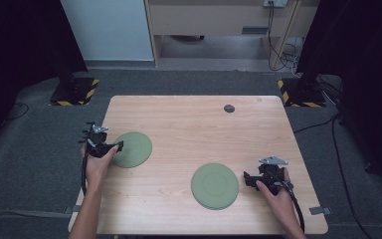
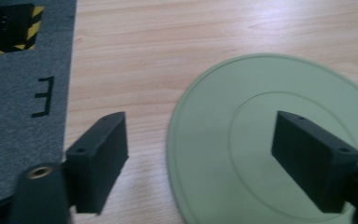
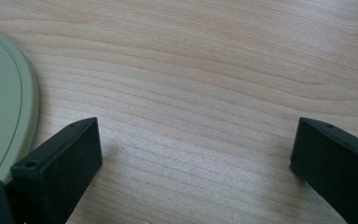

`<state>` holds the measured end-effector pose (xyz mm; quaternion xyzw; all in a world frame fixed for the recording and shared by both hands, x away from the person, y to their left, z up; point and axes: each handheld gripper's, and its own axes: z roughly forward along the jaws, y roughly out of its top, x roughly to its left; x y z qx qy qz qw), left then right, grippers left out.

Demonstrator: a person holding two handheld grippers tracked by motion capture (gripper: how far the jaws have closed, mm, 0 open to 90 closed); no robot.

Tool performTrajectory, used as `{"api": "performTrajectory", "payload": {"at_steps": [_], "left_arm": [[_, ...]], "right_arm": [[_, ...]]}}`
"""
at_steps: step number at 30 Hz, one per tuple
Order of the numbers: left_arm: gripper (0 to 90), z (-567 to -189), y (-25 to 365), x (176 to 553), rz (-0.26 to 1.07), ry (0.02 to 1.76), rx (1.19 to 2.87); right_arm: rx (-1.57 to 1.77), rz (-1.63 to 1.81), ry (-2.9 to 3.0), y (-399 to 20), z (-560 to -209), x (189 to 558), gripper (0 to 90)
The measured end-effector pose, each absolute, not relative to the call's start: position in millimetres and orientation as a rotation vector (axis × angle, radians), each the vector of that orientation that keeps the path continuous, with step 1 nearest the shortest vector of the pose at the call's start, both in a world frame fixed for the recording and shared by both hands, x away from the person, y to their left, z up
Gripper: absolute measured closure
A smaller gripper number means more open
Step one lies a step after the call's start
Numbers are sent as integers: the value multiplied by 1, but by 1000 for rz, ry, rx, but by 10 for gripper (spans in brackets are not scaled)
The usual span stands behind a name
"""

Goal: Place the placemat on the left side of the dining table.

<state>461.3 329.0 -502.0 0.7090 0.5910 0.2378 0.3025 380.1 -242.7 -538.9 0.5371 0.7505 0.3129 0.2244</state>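
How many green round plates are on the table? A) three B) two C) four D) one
B: the high view shows one green plate by the left gripper and another green plate near the right gripper, both flat on the table.

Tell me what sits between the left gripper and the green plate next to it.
Nothing visible. The left gripper is open, its jaws astride the edge of the left green plate, with only bare table between them.
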Motion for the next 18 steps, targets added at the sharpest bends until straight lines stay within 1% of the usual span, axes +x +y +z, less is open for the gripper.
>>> {"api": "performTrajectory", "payload": {"at_steps": [2, 5, 18], "left_arm": [[99, -499, 325, 461, 643, 1553, 1874], [62, -497, 319, 463, 615, 1537, 1883], [41, -490, 297, 463, 579, 1465, 1895]], "right_arm": [[1482, 864, 2071, -243, -539, 380, 22], [1483, 863, 2071, -243, -539, 380, 23], [1481, 863, 2072, -243, -539, 380, 23]]}}
